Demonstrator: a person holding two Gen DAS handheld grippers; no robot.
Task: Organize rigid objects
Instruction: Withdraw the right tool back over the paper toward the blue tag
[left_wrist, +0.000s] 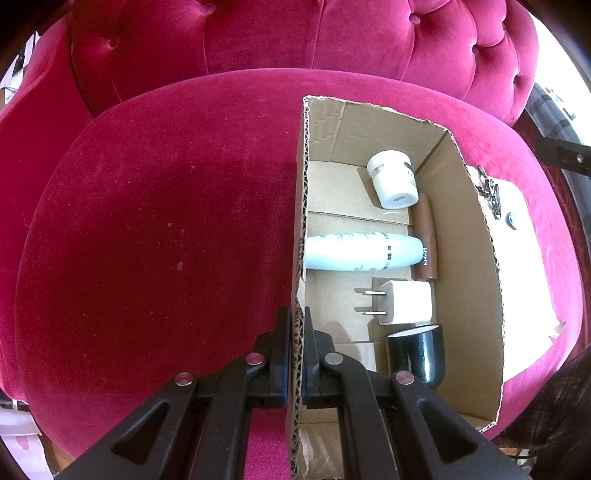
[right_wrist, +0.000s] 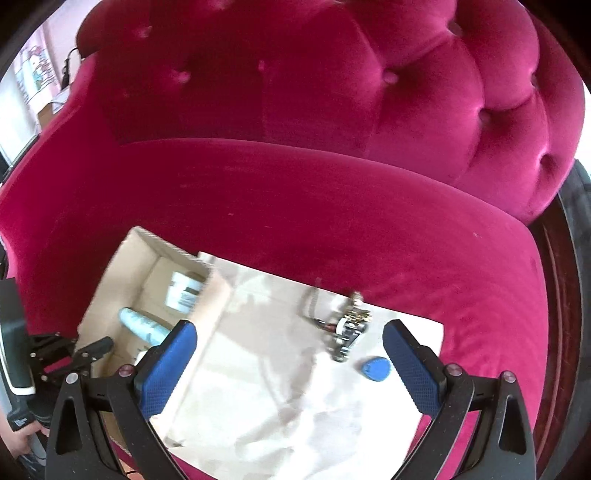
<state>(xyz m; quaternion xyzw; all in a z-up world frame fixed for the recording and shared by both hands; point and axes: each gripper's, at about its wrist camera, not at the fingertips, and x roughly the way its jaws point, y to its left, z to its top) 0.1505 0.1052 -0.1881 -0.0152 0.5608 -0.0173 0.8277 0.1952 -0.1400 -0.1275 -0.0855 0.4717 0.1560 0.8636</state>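
Observation:
A cardboard box (left_wrist: 476, 266) stands on a pink velvet seat. Inside lie a white jar (left_wrist: 393, 181), a pale green bottle (left_wrist: 362, 252), a brown tube (left_wrist: 426, 240), a white plug adapter (left_wrist: 404, 302) and a black cup (left_wrist: 419, 354). My left gripper (left_wrist: 297, 332) is shut on the box's left wall, one finger inside and one outside. My right gripper (right_wrist: 290, 347) hangs open over a sheet of paper (right_wrist: 277, 387) beside the box (right_wrist: 110, 295), holding nothing. On the paper lie a bunch of keys with a chain (right_wrist: 345, 325) and a blue fob (right_wrist: 375, 367), between and just beyond the fingers.
The tufted pink backrest (right_wrist: 332, 81) rises behind the seat. The left half of the seat cushion (left_wrist: 166, 240) is bare velvet. A dark wooden frame (right_wrist: 565, 295) edges the seat on the right. A hand (right_wrist: 18, 441) shows at the lower left of the right wrist view.

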